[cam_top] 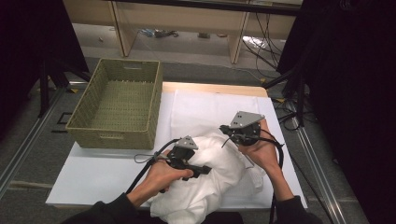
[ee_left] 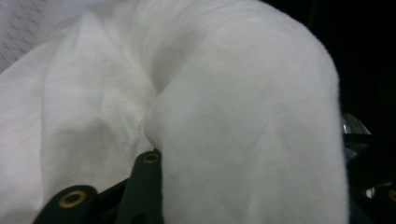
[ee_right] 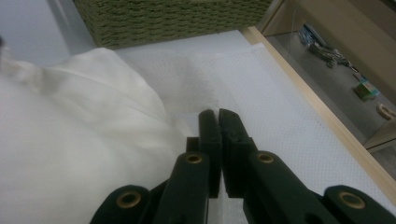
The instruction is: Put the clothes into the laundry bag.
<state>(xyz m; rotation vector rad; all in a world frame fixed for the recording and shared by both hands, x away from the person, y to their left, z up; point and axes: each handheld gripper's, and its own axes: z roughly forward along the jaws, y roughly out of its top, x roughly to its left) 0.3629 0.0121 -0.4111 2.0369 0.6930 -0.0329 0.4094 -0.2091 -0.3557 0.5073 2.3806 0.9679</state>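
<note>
a crumpled white cloth (cam_top: 219, 175) lay heaped on the near part of the table (cam_top: 93, 175), on the white cover, with its near edge hanging toward the person. the left gripper (cam_top: 201, 171) lay low across the heap, its tips pointing toward the person's right and pressed into the folds. in the left gripper view a thick fold of the cloth (ee_left: 243, 126) bulged over the one black jaw that could be seen, and the other jaw was buried behind the fabric; whether that claw pinched the cloth or merely sat in it could not be told. the right gripper (cam_top: 227, 132) stood at the far right edge of the heap, held from below by the right hand (cam_top: 259, 151). in the right gripper view its claw (ee_right: 218, 122) was closed tight, pad against pad, with the cloth (ee_right: 79, 140) just beside it and nothing plainly caught between. a woven green basket (cam_top: 140, 70) sat at the far left of the table, well apart from the cloth. no brand, label or writing could be read anywhere.
</note>
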